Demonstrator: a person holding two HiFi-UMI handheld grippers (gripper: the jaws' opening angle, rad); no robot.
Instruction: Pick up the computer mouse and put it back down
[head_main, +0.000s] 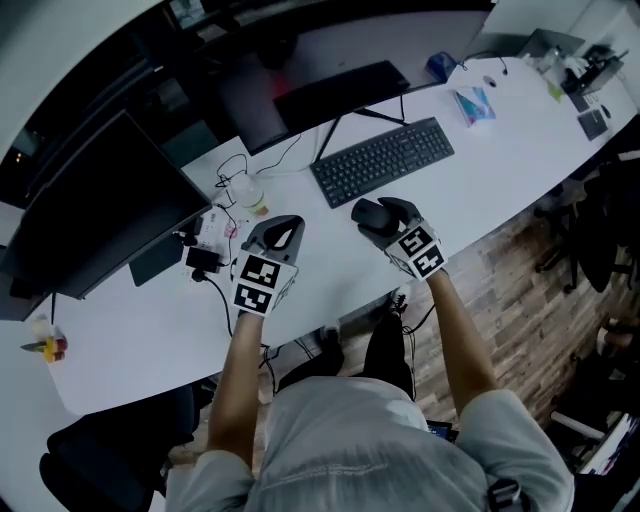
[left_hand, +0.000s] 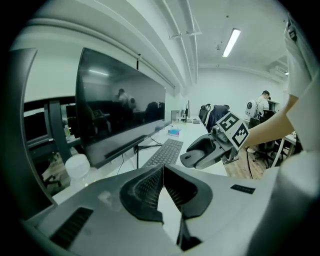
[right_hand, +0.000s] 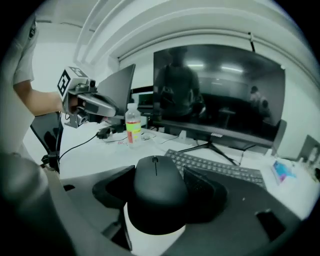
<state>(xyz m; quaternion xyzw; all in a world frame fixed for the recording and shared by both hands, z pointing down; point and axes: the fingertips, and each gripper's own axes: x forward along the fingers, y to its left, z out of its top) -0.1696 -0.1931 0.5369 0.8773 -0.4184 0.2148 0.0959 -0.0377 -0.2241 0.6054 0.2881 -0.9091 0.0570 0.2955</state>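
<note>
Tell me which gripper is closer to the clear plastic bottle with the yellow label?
Left. The left gripper is near the bottle; the right gripper, holding the black computer mouse, is farther.

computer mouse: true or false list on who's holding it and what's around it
1. The right gripper has the computer mouse between its fingers. True.
2. The left gripper is wide open. False: its fingers meet at the tips with nothing between them.
3. The keyboard lies in front of the monitor. True.
4. The left gripper holds the plastic bottle. False: the bottle stands upright on the white desk.
</note>
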